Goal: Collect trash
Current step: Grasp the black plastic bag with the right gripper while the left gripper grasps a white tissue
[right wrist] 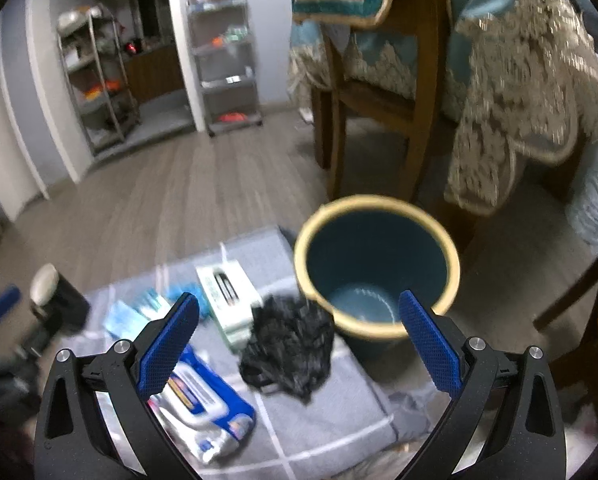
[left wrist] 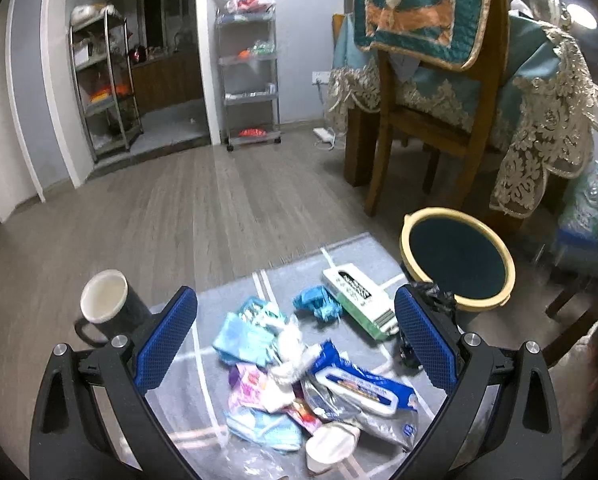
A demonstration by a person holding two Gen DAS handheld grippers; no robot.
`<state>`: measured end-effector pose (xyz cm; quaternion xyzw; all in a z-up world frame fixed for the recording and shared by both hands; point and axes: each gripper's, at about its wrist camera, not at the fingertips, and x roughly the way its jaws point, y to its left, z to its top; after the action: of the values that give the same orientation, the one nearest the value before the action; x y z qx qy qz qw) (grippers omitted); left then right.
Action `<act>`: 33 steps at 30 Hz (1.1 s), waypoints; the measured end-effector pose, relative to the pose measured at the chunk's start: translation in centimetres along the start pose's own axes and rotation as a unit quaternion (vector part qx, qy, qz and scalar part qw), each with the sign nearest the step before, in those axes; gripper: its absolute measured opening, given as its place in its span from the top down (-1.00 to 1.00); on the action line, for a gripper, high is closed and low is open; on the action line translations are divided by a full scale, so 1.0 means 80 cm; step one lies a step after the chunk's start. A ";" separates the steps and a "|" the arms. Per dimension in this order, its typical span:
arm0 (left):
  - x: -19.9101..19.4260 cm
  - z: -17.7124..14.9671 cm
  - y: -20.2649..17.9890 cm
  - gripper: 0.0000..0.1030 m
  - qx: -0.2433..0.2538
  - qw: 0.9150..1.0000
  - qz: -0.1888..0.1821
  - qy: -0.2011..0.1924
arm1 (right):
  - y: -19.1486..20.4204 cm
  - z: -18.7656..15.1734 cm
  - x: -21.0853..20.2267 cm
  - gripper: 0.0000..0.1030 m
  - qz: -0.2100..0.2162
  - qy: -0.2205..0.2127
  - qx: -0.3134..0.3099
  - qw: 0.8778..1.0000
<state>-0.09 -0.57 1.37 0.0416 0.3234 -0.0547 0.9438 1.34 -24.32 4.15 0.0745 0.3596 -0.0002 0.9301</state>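
Between the wide-open, empty jaws of the left gripper (left wrist: 295, 344): heap of trash (left wrist: 299, 372) on a grey mat (left wrist: 355, 252) — wipes pack (left wrist: 363, 392), blue masks, green-white box (left wrist: 359, 300); black mug (left wrist: 107, 304) outside the left jaw. Between the equally open, empty jaws of the right gripper (right wrist: 299, 344): crumpled black bag (right wrist: 291, 344) on the mat; just beyond, beside the right jaw, dark bin (right wrist: 379, 268) with cream rim, nothing visible inside
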 end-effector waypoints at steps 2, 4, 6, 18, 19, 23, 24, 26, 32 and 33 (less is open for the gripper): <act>0.002 0.015 -0.001 -0.89 0.005 1.000 0.003 0.001 | -0.011 0.031 -0.012 -0.93 0.017 -0.021 -0.008 1.000; 0.006 0.031 0.002 -0.89 -0.004 1.000 -0.006 0.001 | -0.021 0.054 -0.015 -0.93 0.029 -0.033 -0.021 0.999; 0.013 0.046 0.005 -0.89 -0.010 1.000 -0.019 0.000 | -0.031 0.077 -0.011 -0.93 0.045 -0.044 -0.041 0.997; 0.089 0.027 0.017 -0.88 0.020 0.997 -0.039 0.055 | -0.009 0.034 0.116 -0.91 0.051 0.129 -0.046 0.989; 0.091 0.020 0.014 -0.88 0.036 0.997 -0.035 0.056 | -0.003 0.029 0.122 -0.90 0.054 0.136 -0.047 0.988; 0.107 -0.009 0.018 -0.79 0.038 0.994 -0.046 0.089 | 0.018 0.018 0.142 -0.82 0.049 0.139 -0.080 0.986; 0.111 -0.014 0.020 -0.71 0.036 0.993 -0.049 0.097 | 0.021 0.014 0.147 -0.77 0.053 0.141 -0.089 0.985; 0.117 -0.032 0.021 -0.64 0.041 0.991 -0.052 0.117 | 0.025 0.006 0.158 -0.52 0.065 0.161 -0.091 0.981; 0.132 -0.065 0.025 -0.43 0.055 0.984 -0.055 0.157 | 0.034 -0.021 0.198 -0.24 0.078 0.213 -0.098 0.969; 0.134 -0.067 0.026 -0.40 0.053 0.984 -0.058 0.162 | 0.038 -0.025 0.205 -0.22 0.079 0.223 -0.100 0.966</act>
<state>5.31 1.28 -9.36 0.0807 0.4707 -0.1185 0.8705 12.33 -20.15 -7.91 0.0072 0.5488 0.1262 0.8263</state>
